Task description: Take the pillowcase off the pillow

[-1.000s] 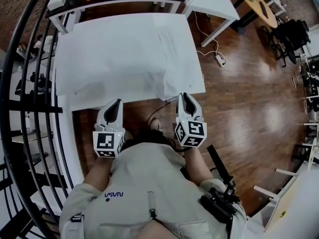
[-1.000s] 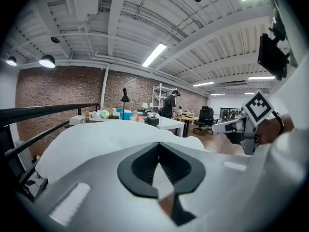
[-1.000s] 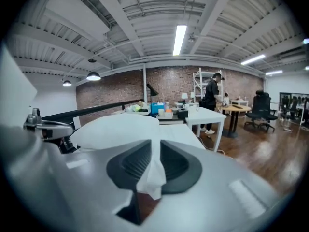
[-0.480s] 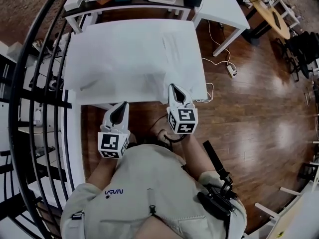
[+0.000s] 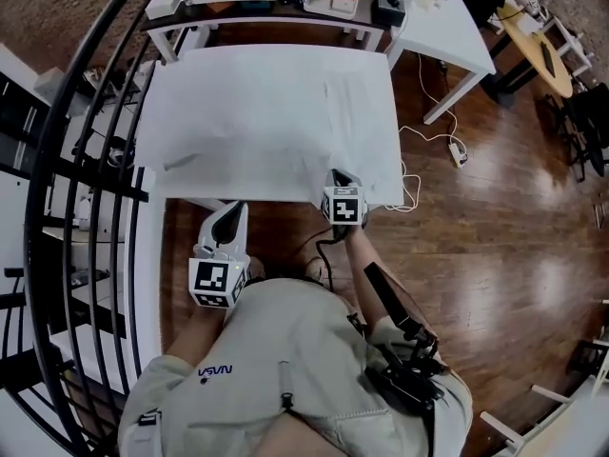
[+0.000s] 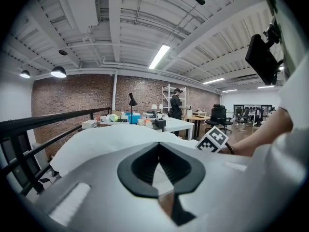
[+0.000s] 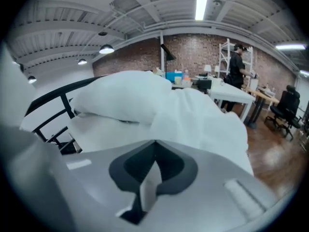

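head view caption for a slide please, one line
Shut right gripper at the near edge of the large white fabric pillow; shut left gripper held short of it.

Matt white cloth pillowcase (image 5: 257, 112), glossy wood floor (image 5: 495, 231)

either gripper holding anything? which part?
Nothing visibly held. Left gripper is shut, short of the pillow; right gripper is shut at its near edge, no fabric seen between the jaws.

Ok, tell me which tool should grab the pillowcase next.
Right. The right tool is at the near edge of the pillowcase, while the left tool hangs well short of it. Both are shut, so it probably needs to open first.
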Demonstrator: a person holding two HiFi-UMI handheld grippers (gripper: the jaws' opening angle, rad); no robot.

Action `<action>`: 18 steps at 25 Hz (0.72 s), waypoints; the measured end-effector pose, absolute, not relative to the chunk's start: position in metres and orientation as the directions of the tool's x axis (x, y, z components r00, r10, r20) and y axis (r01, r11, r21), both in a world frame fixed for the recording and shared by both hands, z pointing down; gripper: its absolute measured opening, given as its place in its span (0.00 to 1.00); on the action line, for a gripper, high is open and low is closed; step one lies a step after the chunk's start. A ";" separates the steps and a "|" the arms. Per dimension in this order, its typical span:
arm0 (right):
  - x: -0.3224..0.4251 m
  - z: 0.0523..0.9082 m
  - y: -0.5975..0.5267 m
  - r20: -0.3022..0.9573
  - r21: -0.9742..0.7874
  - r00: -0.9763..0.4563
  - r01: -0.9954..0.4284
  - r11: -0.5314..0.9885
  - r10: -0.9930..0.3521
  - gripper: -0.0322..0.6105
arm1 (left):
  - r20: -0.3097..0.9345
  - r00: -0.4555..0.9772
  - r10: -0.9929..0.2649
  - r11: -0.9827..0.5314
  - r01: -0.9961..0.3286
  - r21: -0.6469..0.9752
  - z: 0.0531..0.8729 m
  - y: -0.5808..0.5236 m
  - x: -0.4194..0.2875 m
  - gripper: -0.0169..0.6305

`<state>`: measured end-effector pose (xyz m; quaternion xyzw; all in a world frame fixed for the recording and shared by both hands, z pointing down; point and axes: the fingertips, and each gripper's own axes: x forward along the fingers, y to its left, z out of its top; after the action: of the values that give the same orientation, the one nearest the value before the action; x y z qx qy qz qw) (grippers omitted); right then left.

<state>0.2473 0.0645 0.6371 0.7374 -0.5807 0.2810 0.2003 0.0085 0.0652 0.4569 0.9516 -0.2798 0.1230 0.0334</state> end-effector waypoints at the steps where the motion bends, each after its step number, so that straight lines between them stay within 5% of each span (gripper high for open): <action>1: 0.253 0.647 0.071 0.672 -0.031 0.180 -0.962 -0.270 -0.718 0.06 | 0.253 0.810 -0.529 -0.838 -0.545 -0.005 0.457 0.064 0.008 0.04; 9: 0.257 0.675 0.103 0.727 -0.025 0.207 -0.945 -0.326 -0.655 0.06 | 0.255 0.820 -0.512 -0.847 -0.532 0.009 0.464 0.054 0.015 0.04; 18: 0.232 0.550 0.097 0.431 -0.077 0.271 -0.939 -0.334 -0.861 0.06 | 0.224 0.850 -0.476 -0.870 -0.492 0.019 0.460 0.044 0.031 0.04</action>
<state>0.2319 0.0967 0.5496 0.7912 -0.5689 0.2025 0.0972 0.0305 0.0442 0.4599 0.9611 -0.2520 0.1064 0.0377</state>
